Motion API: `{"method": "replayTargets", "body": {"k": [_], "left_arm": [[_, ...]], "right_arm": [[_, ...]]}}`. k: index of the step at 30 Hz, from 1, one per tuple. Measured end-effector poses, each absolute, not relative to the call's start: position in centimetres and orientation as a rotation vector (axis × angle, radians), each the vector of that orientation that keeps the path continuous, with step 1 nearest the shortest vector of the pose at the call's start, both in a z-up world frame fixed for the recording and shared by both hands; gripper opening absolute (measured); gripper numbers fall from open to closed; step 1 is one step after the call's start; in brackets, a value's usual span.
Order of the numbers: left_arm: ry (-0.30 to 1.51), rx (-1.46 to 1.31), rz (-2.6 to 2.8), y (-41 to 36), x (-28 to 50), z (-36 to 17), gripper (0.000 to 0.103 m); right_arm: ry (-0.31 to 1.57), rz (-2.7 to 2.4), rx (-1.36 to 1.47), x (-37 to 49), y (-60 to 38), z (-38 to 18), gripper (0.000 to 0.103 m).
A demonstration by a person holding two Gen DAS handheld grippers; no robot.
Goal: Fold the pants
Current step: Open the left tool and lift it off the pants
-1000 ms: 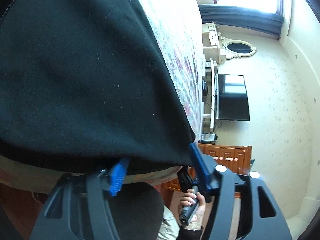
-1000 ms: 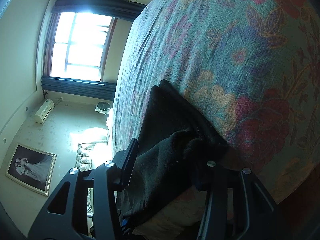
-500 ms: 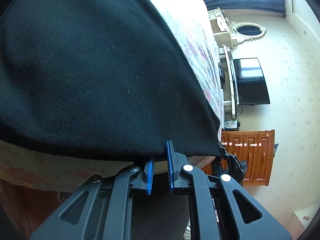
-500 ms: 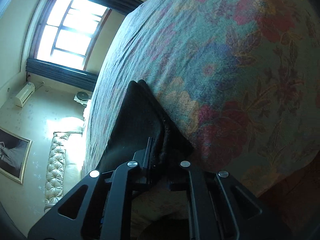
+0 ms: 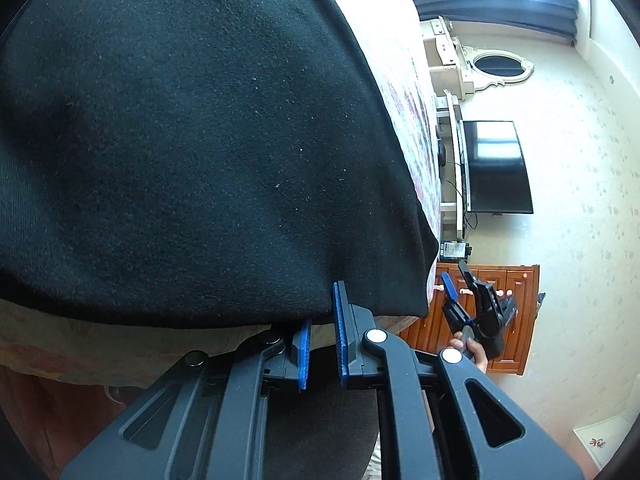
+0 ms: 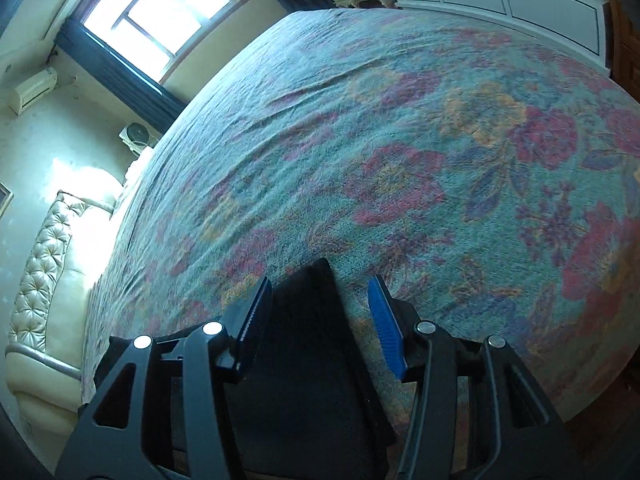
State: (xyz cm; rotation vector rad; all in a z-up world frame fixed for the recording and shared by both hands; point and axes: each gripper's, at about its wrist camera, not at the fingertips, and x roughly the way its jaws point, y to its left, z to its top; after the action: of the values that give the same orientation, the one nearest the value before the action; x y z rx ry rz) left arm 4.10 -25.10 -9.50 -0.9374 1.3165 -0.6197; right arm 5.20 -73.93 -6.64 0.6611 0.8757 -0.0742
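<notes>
Black cloth pants (image 5: 192, 140) filled frame's left on floral bedspread (image 6: 440, 140), left tool (image 5: 320, 340) clenched on pants hem, right tool (image 6: 320, 320) opening, released, pants beneath.

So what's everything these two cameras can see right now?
pants: one, black, flat on the bed
bedspread: one, floral teal and pink, covers the bed
headboard: one, cream, tufted, at the bed's end
window: one, bright, dark curtain beside it
TV: one, black, on the wall
mirror: one, oval, cream frame
cabinet: one, brown wood, by the wall
hand: one, holding the right tool
left tool: black with blue pads, shut on the pants' hem
right tool: black with blue pads, jaws opening, pants between them, untouched
</notes>
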Motion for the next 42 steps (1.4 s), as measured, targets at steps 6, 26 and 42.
{"method": "replayTargets", "body": {"k": [6, 26, 42], "left_arm": [[1.314, -0.957, -0.622, -24.5, 3.9, -9.7, 0.012], [1.073, -0.586, -0.823, -22.3, 2.6, -2.9, 0.061], [0.987, -0.487, -0.767, -15.7, 5.2, -4.0, 0.069]], "right_arm": [[0.898, -0.081, 0.578, 8.7, -72.5, -7.3, 0.009], [0.748, -0.048, 1.119, -5.1, -75.1, -10.1, 0.079], [0.704, 0.017, 1.265, -6.9, -71.6, -12.4, 0.088]]}}
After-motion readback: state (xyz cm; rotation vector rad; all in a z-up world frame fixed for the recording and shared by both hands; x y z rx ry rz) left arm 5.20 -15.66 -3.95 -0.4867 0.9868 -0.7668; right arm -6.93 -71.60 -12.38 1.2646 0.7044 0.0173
